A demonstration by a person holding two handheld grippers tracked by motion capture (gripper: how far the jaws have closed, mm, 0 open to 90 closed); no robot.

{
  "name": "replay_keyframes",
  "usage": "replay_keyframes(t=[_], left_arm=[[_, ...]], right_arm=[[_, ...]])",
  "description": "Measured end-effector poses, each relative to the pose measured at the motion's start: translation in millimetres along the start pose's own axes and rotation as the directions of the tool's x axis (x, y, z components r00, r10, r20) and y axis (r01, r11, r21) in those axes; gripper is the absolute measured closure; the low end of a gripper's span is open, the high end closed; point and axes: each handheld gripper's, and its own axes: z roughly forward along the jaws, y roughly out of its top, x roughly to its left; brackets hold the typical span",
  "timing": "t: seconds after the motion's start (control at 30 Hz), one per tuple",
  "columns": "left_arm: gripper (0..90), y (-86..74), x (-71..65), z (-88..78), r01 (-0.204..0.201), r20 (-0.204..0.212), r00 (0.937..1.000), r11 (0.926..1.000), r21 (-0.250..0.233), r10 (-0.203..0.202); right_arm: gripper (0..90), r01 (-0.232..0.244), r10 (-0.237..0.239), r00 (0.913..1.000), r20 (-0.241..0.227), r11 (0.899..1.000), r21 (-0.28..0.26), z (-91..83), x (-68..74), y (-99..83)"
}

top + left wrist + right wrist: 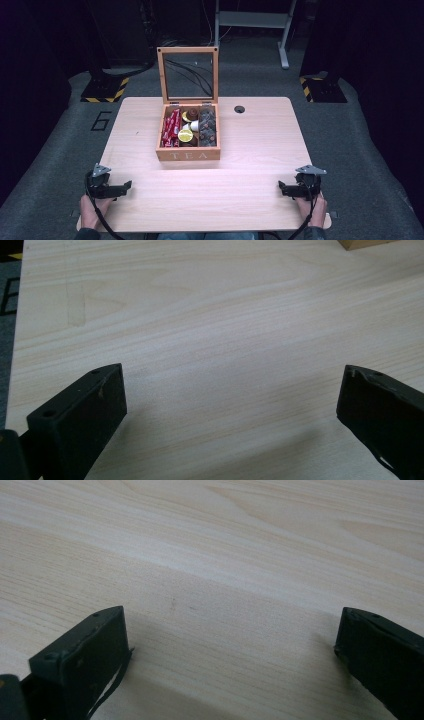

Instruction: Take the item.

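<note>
Right now both grippers rest low at the near corners of the bench [260,150], the left gripper [125,186] at the near left and the right gripper [283,187] at the near right, each with its jaws spread wide and nothing between them. The tea box [188,156] sits well apart from both, toward the middle and far side, its lid [188,75] standing upright and open.

The likeliest trouble, as I judge it, is that upright lid: a gripper coming in high from the near side could knock it, so it drops shut or the light box shifts back. The compartments are narrow and packed, so wide jaws may snag on the dividers or drag out a neighbouring item. The rounded capsules [185,135] look smooth and could slip or roll out of a pinch; the red sachets [172,130] look thin and could crumple.

The box is pale wood, square, with "TEA" on its near wall; the lid is a wooden frame around a clear pane. Dark packets [207,127] fill the right compartment. The benchtop is smooth, light wood-grain laminate with rounded corners and a cable hole [239,109] at the far right.
</note>
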Motion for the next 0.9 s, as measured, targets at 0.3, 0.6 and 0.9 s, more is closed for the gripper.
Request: replay_keyframes(t=[0.3,0.6,0.9], left_arm=[[0.0,19.2,-11.7,-13.5,-0.034,-0.001,0.9994,0.9988,-0.035,0.034],[0.0,43.8,-28.1,-19.7,-0.079,0.013,0.9967,0.9948,-0.063,0.080],[0.1,59.8,-38.2,-19.5,-0.119,0.032,0.9921,0.9913,-0.057,0.121]], right_arm=[[0.0,0.001,-0.001,1.0000,0.000,1.000,-0.002,0.1,-0.2,-0.1],[0.1,0.004,-0.004,1.0000,0.000,1.000,-0.001,-0.1,-0.4,-0.5],[0.2,0.008,-0.008,1.0000,-0.001,1.000,-0.003,0.0,-0.7,-0.4]])
